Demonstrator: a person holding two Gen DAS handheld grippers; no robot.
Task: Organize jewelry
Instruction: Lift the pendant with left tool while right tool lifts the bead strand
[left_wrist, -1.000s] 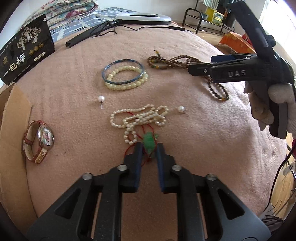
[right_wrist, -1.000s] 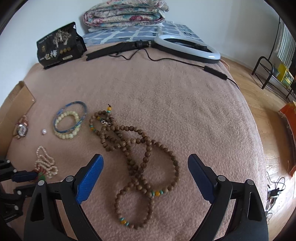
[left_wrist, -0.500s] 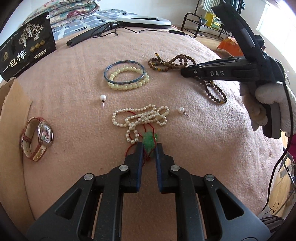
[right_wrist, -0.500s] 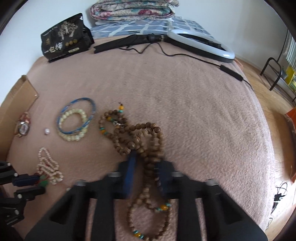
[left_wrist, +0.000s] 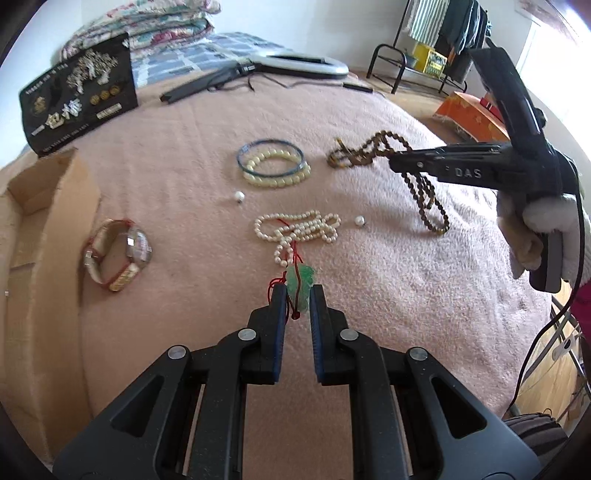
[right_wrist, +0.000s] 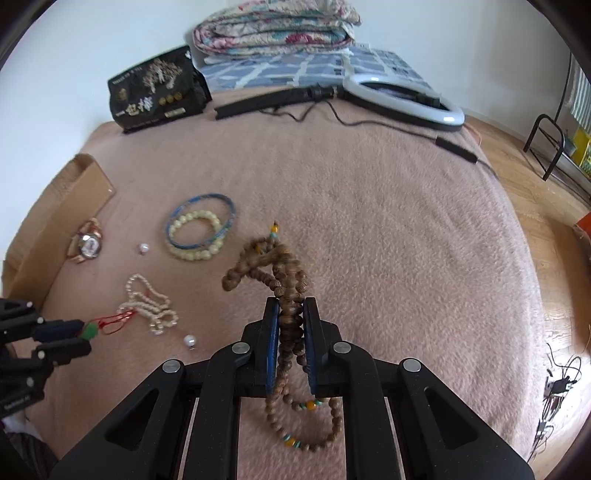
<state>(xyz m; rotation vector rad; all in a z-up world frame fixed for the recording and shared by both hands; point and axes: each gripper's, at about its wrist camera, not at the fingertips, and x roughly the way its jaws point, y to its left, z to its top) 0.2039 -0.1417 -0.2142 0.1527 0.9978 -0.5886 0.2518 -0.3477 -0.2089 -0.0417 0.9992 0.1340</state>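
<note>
Both grippers grip jewelry on a pink fleece blanket (right_wrist: 388, 229) spread over a bed. The left gripper (left_wrist: 298, 291) has its jaws narrow, clamped on a green carved jade pendant (left_wrist: 301, 282) whose red cord (left_wrist: 291, 236) runs up to 12 o'clock through a tangled white pearl strand (left_wrist: 299, 230); gripping the pendant likely lets the cord be drawn free of the pearls. The right gripper (right_wrist: 291, 314) has its jaws pinched on a bunched brown wooden bead mala (right_wrist: 284, 280), several loops at once, probably so the whole long strand comes up together; a loop with amber and turquoise beads hangs below toward 6 o'clock. In the left wrist view, a blue glass bangle (left_wrist: 271, 160) ringing a cream bead bracelet (left_wrist: 277, 179) sits at 12 o'clock, two loose pearl studs (left_wrist: 239, 196) flank the pearl strand, and a red-strapped wristwatch (left_wrist: 122, 254) lies at 9 o'clock just beside an open brown cardboard box (left_wrist: 40, 229), a plausible drop spot. A white-gloved hand (left_wrist: 543, 229) holds the right tool. Hard to tell: whether cord and pearls are knotted, how much of the mala is off the blanket (motion blur), and the box interior, which is cut off at the edge. Black printed pouch (right_wrist: 157, 92) and white ring light (right_wrist: 406, 96) sit at the far side, unrelated.
</note>
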